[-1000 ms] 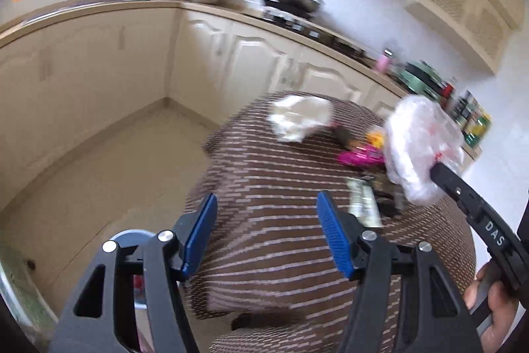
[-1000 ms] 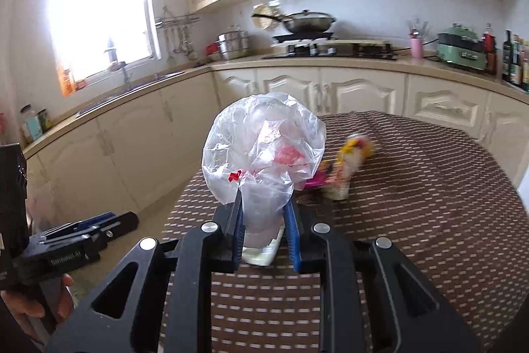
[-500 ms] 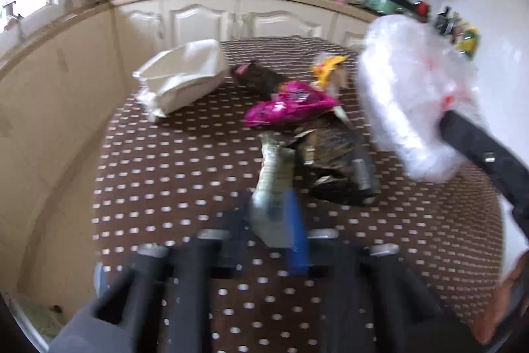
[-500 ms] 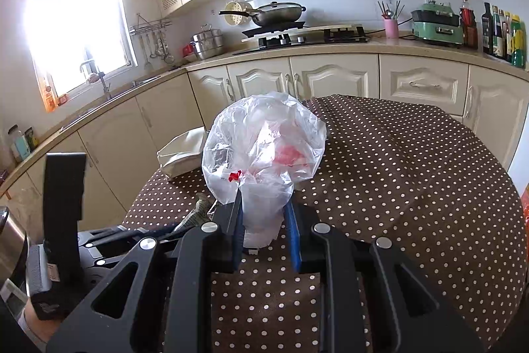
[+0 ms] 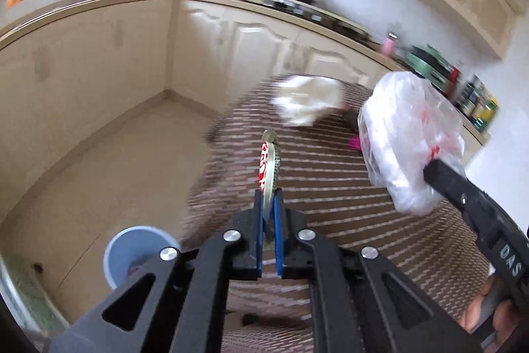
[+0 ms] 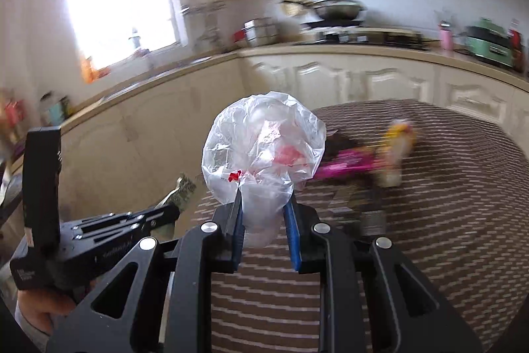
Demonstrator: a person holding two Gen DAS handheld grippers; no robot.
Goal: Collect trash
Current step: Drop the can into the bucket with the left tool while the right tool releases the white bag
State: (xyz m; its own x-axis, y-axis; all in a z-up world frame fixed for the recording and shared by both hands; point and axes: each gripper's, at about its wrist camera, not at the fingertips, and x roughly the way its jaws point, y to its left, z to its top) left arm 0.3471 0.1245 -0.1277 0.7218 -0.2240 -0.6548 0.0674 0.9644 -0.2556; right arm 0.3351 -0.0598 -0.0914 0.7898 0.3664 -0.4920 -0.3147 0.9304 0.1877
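Both my grippers are loaded, held up over the table (image 5: 330, 187).

Off the table's left edge, down on the floor, I see the bin (image 5: 139, 253), round and pale blue. My left gripper (image 5: 269, 240) is pinched tight on a flat wrapper (image 5: 269, 167), which stands on edge above the table's near-left rim. At the table's far edge lies a crumpled white bag (image 5: 307, 103). Right of that, over the table's right side, my right gripper (image 6: 264, 234) clamps the neck of a clear plastic bag (image 6: 264, 148), puffed up above the blue pads (image 6: 292, 230), with something red inside. On the table beyond it lie a pink wrapper (image 6: 344, 162) and, just right of that, a yellow-topped piece (image 6: 396, 151), both too blurred for me to tell more.
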